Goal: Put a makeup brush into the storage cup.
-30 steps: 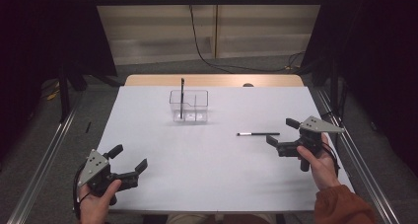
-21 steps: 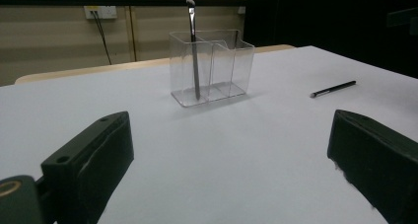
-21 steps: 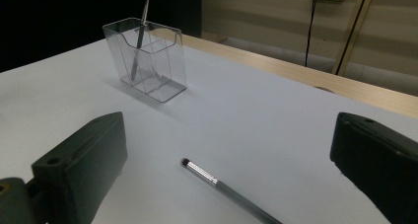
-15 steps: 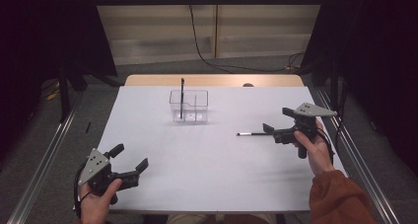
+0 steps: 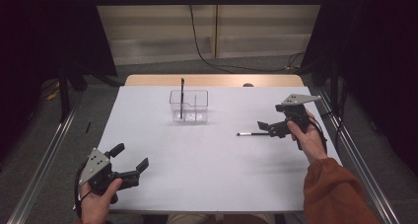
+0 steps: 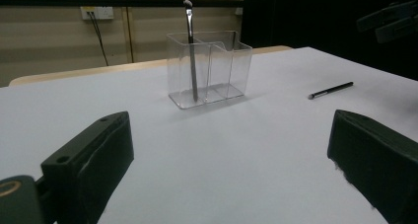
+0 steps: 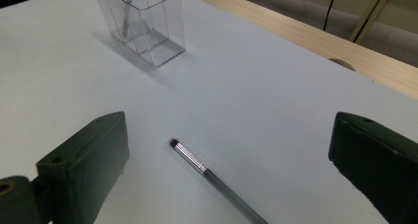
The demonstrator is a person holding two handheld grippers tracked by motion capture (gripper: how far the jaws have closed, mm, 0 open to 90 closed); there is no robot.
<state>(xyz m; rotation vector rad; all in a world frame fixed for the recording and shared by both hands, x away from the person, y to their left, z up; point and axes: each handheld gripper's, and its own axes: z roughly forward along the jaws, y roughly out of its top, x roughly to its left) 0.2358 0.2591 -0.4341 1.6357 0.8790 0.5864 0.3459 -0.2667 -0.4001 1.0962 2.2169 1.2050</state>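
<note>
A pen (image 5: 252, 133) lies flat on the white worktop (image 5: 207, 169), its long axis running 3 to 9 o'clock and its tip toward 9. The right tool (image 5: 266, 127), jaws spread, straddles its 3 o'clock end. At 12 o'clock stands a clear holder (image 5: 189, 105) with a dark brush (image 5: 182, 97) upright inside. The left tool (image 5: 130, 161) rests at 7 o'clock, jaws spread. Beyond the worktop, a beige wall (image 5: 157, 26) with a dangling cable (image 5: 199, 41).

No lettering, label, brand, number or sign can be read on anything in these views, the surfaces being plain.
</note>
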